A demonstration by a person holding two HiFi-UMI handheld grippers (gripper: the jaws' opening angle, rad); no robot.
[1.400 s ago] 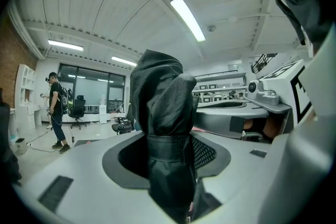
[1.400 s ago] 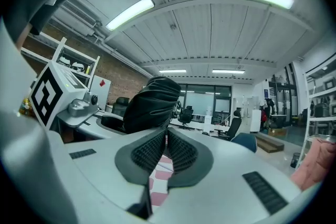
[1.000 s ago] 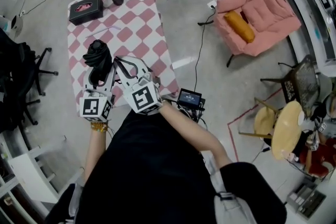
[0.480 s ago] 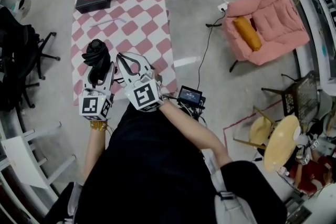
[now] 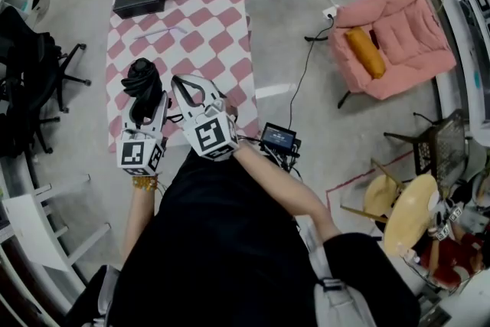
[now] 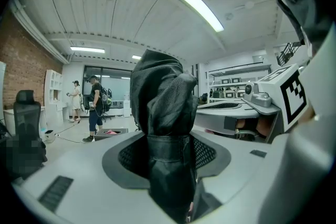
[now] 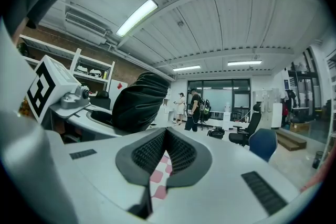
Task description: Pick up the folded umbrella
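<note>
The folded umbrella (image 5: 143,82) is clamped in the left gripper (image 5: 146,106), a short black bundle of creased, faintly glossy fabric that sticks out past the fingertips. In the left gripper view it (image 6: 164,113) stands upright between the dimpled dark pads (image 6: 130,157), cinched at the waist by a stitched band, with the cloth bunching into loose folds above. The smooth grey jaws are held wide by its bulk and press on both its sides. The right gripper (image 5: 186,85) sits just beside it; its ribbed pads (image 7: 181,152) meet at the tips with nothing gripped between them. Through the narrow slit below the tips shows the pink-and-white checked cloth (image 5: 207,34) spread flat on the grey floor. From that side the umbrella (image 7: 137,99) appears as a rounded, pleated black mass.
</note>
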